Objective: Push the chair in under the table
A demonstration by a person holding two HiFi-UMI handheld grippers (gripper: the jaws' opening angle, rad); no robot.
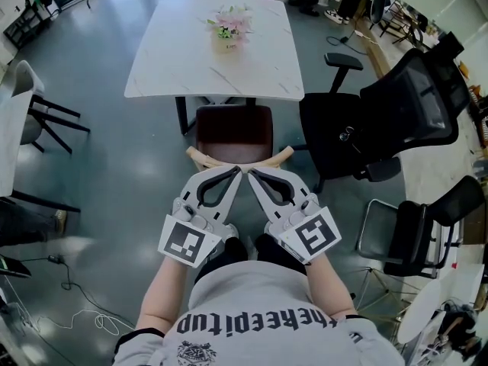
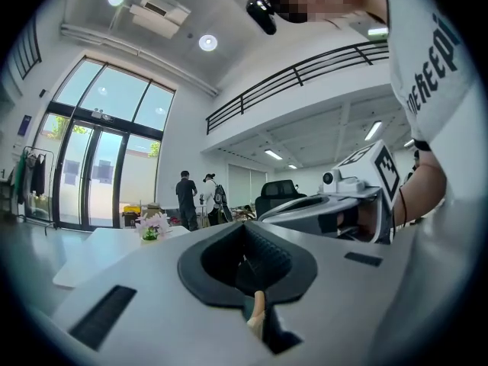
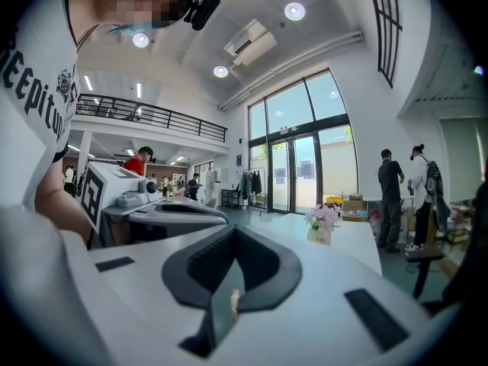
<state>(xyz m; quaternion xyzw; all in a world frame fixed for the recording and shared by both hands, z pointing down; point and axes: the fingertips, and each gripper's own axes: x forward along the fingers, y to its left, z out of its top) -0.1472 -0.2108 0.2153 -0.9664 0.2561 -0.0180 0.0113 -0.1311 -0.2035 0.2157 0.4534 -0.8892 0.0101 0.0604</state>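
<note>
Hovering side by side, left gripper (image 1: 235, 172) and right gripper (image 1: 252, 174), each with jaws pressed together and pinching nothing. Tips almost meeting over the curved wooden backrest (image 1: 202, 157) of the chair (image 1: 234, 132); contact impossible to tell. Seat partly tucked beneath the white table (image 1: 175, 59).

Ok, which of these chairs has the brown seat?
The wooden-backed chair at the white table, straight ahead. The office chair on the right and the smaller chair below it are black.
</note>
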